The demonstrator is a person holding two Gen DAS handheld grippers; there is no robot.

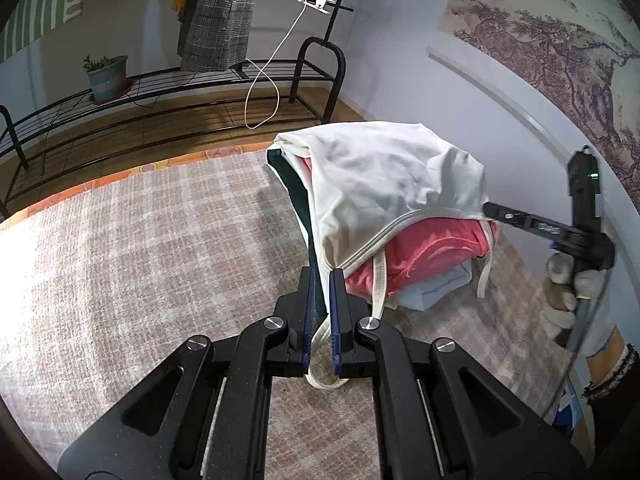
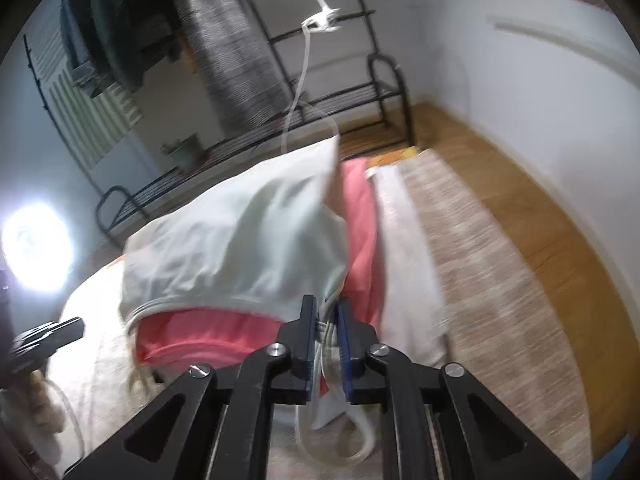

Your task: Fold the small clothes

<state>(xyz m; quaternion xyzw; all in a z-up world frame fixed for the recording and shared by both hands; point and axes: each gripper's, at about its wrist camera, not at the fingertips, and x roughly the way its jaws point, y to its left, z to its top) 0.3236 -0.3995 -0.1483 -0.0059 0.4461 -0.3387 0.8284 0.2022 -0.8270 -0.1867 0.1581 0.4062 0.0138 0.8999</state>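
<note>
A small white garment (image 1: 384, 184) with grey-trimmed edges and thin straps hangs stretched over a stack of folded clothes, with a red piece (image 1: 432, 248) on top and a pale blue piece (image 1: 440, 292) below. My left gripper (image 1: 323, 280) is shut on the garment's near trimmed edge. My right gripper (image 1: 490, 210) grips its other end at the right. In the right wrist view the right gripper (image 2: 325, 308) is shut on the garment (image 2: 240, 248) above the red piece (image 2: 208, 336). The left gripper's tip (image 2: 60, 332) shows at the left there.
The stack sits on a plaid cloth surface (image 1: 140, 248) with an orange patterned border. Behind stand a black metal rack (image 1: 180, 92) with a potted plant (image 1: 107, 78), hanging clothes (image 1: 220, 20) and a dangling white cord (image 1: 272, 76). A white wall (image 1: 500, 92) runs along the right.
</note>
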